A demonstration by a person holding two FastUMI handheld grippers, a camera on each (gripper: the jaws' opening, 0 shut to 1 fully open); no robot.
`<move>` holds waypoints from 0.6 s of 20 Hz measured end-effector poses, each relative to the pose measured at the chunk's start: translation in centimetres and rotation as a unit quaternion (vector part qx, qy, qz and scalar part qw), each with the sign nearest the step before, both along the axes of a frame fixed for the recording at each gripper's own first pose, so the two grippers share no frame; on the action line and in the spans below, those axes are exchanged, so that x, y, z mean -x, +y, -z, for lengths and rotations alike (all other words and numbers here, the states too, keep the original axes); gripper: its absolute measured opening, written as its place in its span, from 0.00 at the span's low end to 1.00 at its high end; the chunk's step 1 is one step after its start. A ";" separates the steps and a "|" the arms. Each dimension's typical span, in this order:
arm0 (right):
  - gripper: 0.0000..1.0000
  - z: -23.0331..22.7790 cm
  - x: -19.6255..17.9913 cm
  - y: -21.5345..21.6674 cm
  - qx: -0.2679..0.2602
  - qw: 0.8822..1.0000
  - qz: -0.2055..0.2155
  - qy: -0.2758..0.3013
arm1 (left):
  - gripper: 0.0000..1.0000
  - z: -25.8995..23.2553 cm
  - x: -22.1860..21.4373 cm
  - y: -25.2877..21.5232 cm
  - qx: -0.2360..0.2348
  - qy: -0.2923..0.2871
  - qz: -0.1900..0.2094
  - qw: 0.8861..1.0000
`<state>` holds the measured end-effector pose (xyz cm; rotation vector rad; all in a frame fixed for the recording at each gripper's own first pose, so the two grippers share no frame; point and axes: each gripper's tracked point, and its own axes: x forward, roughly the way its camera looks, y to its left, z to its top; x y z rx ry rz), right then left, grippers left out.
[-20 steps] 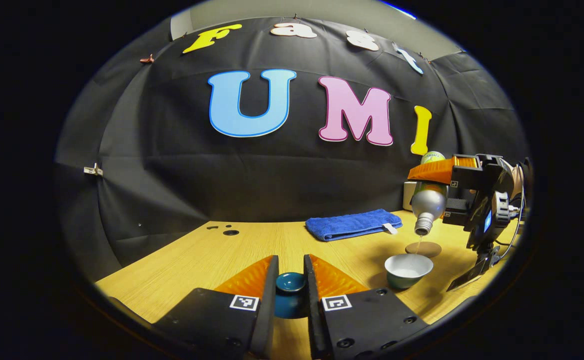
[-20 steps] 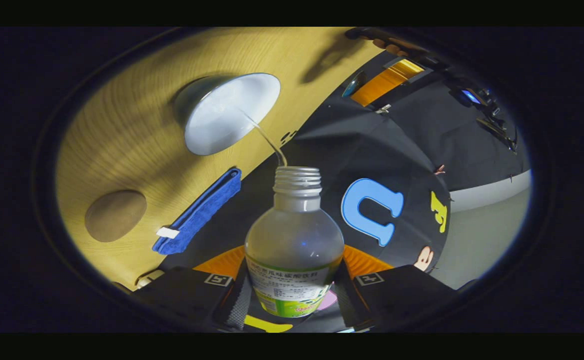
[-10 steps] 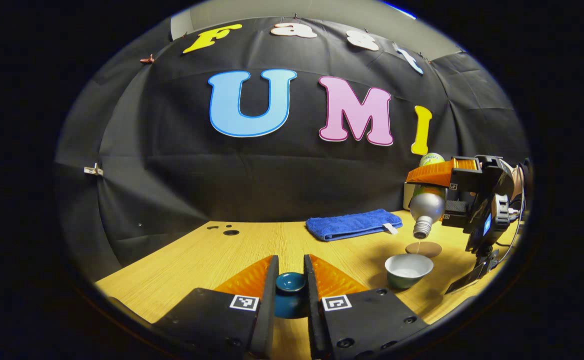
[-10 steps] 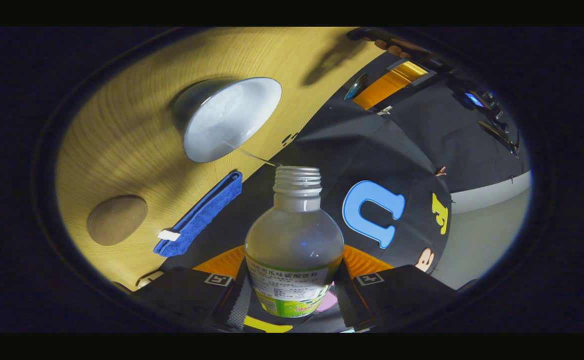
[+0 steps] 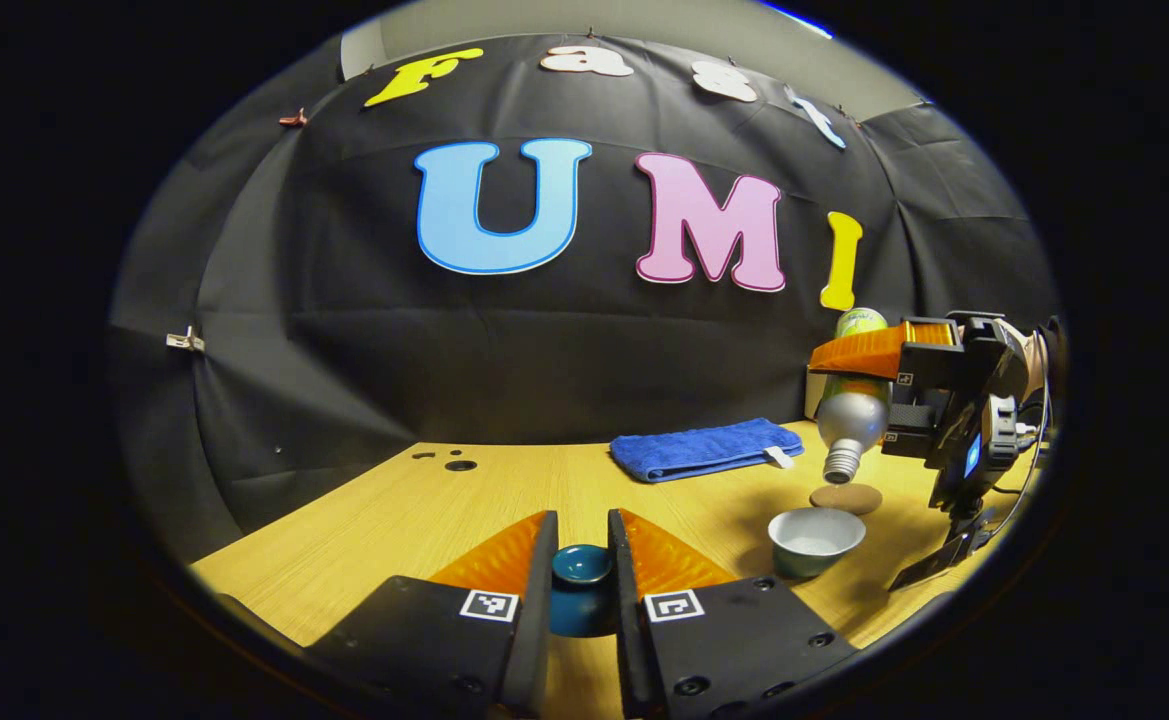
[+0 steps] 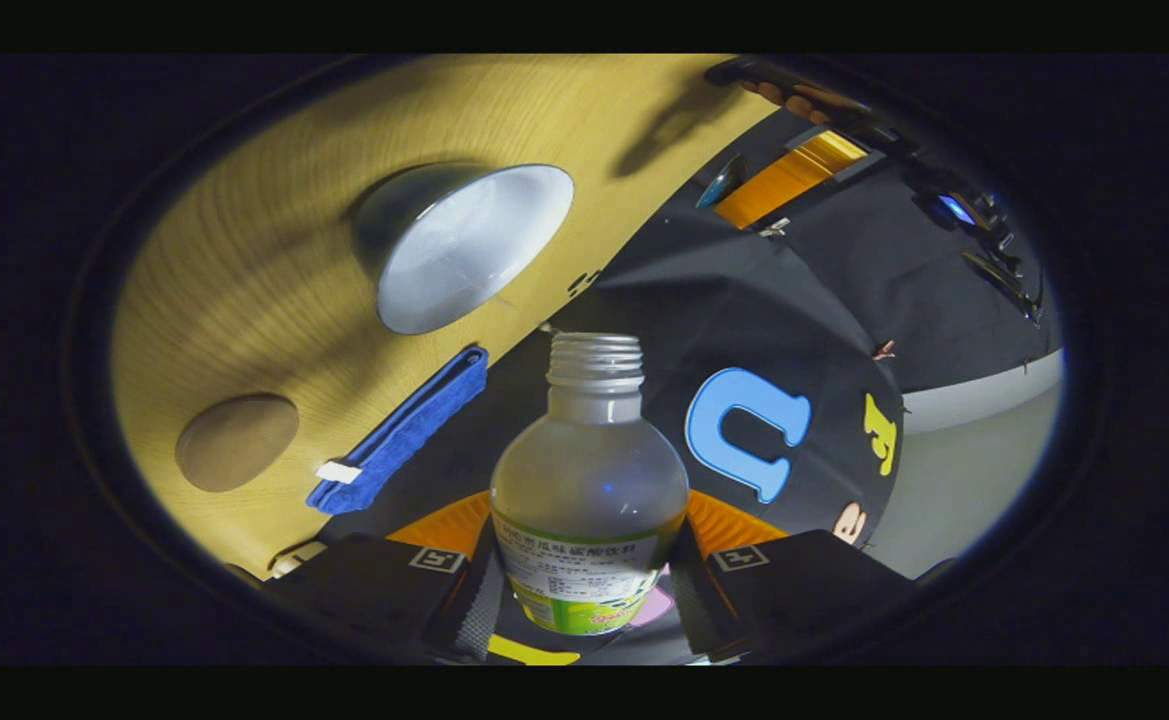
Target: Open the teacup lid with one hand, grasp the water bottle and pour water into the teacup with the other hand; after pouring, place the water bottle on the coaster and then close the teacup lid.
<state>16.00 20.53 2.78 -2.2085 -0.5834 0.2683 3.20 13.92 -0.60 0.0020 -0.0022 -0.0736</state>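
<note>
Fingers of the left gripper point(image 5: 582, 590) press from both sides on the dark teal teacup lid point(image 5: 581, 565), held low over the wooden table point(image 5: 414, 520) in the left gripper view. Off to its right, the right gripper point(image 5: 859, 352) holds the water bottle point(image 5: 852, 418) tipped mouth-down, above the open pale teacup point(image 5: 816, 540) and the round brown coaster point(image 5: 846, 497) just behind it. A folded blue towel point(image 5: 706, 449) lies farther back by the cloth wall.

From the right gripper view, the right gripper point(image 6: 584, 575) is clamped on the labelled body of the water bottle point(image 6: 590, 490), both fingers against its sides, its uncapped threaded neck pointing forward. The teacup point(image 6: 469, 245) stands open on the table point(image 6: 244, 250), with the coaster point(image 6: 237, 441) and the blue towel point(image 6: 402, 430) apart from it, and the left gripper point(image 6: 784, 170) shows far off
</note>
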 end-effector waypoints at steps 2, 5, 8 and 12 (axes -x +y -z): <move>0.70 0.2 -0.1 0.2 0.004 1.000 -0.002 0.000 | 0.32 0.0 0.1 -0.1 0.000 0.000 0.005 1.000; 0.74 0.3 -0.1 0.2 0.007 1.000 -0.002 -0.001 | 0.32 0.1 0.0 -0.1 0.000 0.000 0.006 1.000; 0.74 0.1 -0.1 0.1 0.005 1.000 0.000 -0.002 | 0.32 0.0 0.0 -0.1 0.000 0.000 0.006 1.000; 0.74 0.3 0.1 0.2 0.009 1.000 -0.001 -0.001 | 0.32 0.0 0.0 -0.1 0.000 0.000 0.006 1.000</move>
